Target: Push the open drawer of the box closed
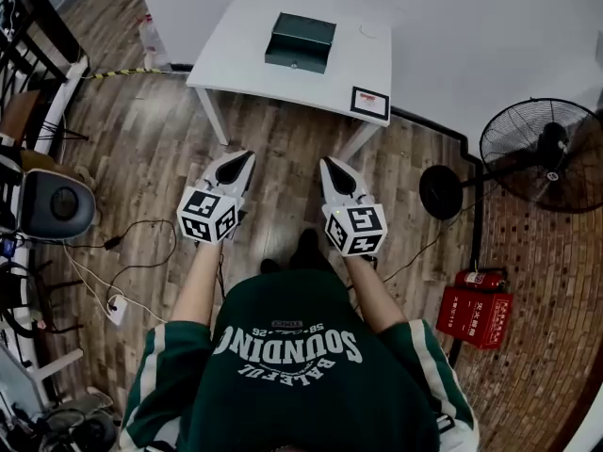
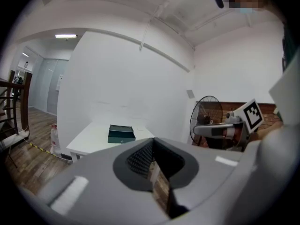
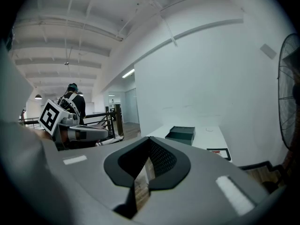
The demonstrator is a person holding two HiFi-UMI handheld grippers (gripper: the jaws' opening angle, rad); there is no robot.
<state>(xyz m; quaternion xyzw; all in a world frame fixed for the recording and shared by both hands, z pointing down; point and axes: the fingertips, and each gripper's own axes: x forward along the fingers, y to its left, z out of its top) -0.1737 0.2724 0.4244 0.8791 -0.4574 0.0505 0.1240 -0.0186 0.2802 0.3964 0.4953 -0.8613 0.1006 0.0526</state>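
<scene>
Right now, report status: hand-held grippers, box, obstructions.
Left hand-held gripper shut, empty; right hand-held gripper shut, empty. Box on table ahead, out of reach, untouched. Nothing in the way.

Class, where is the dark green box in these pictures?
In the head view the dark green box sits on the white table at top centre, up and left of the framed card at the table's corner.

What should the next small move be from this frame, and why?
Probably a step forward toward the table, bringing the left gripper and right gripper, both shut and empty, closer to the box. The box sits on the table across the wooden floor, well beyond both grippers, so its drawer cannot be pushed from here.
</scene>
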